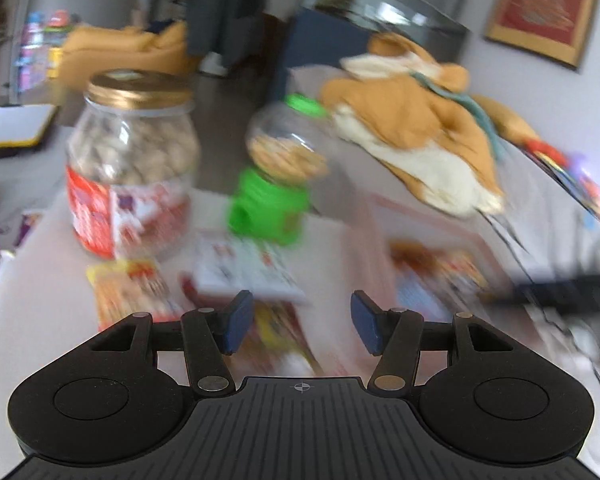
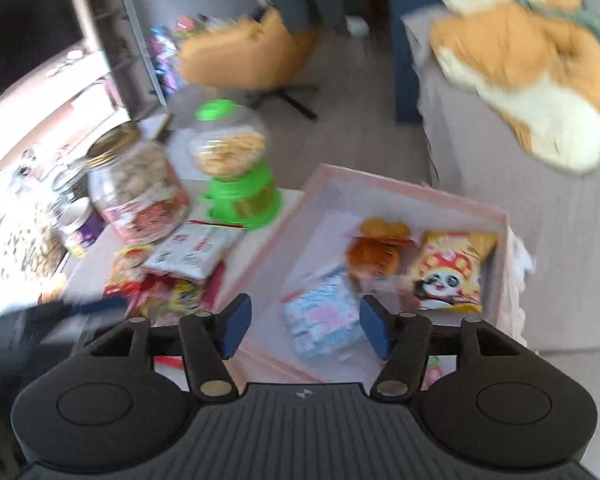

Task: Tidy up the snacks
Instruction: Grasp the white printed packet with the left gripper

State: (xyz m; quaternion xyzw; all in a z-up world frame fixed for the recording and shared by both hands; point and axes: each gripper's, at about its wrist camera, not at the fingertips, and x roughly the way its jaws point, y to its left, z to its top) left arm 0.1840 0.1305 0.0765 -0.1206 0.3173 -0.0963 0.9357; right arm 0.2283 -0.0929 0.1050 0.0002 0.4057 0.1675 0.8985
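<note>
Both tools look alike. The left gripper [image 1: 300,322] has a matte black body, ribbed down the middle, with a small crosshair mark at its front edge. Two round black housings sit either side. Black link arms turn on silver pins and carry blue pads [image 1: 236,322]. The right gripper [image 2: 302,326] is built the same, blue pads [image 2: 374,330] included.
</note>
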